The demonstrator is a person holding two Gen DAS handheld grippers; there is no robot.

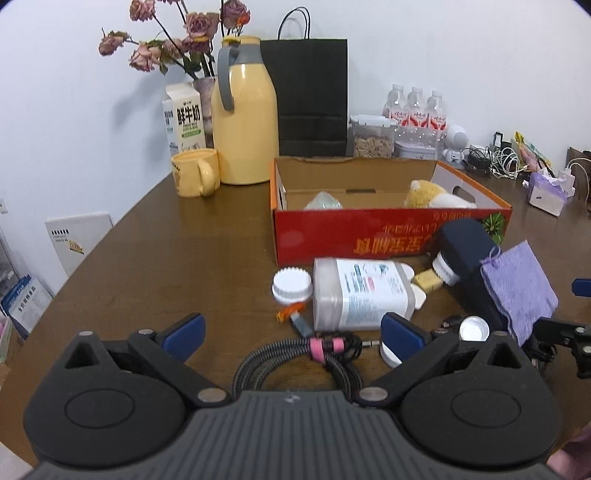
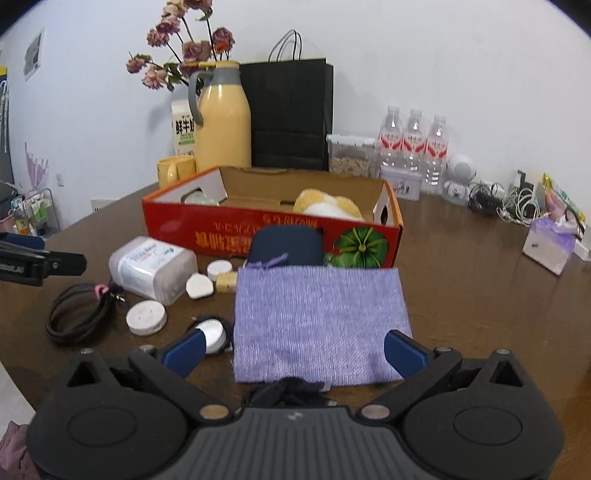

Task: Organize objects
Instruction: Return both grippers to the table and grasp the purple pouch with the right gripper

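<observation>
Even, diffuse indoor light fills both fisheye views, leaving the pale wall (image 1: 443, 44) bright and faintly bluish. The dark brown wooden bench (image 1: 166, 240) carries a soft sheen, and the dried pink roses (image 1: 177, 33) cast a faint grey shadow on the wall. Straight edges bow toward the rounded, vignetted corners. The coiled black braided cable (image 1: 295, 362) nearest the left lens looks slightly soft, as does the purple woven cloth (image 2: 317, 321).

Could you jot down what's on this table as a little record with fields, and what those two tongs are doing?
Box: red cardboard box, open top, holding a plush toy
In front of box: plastic jar on its side, coiled cable, purple cloth
Left tongs: open, above the cable
Right tongs: open, around the cloth's near edge
Back of table: yellow jug, yellow mug
</observation>
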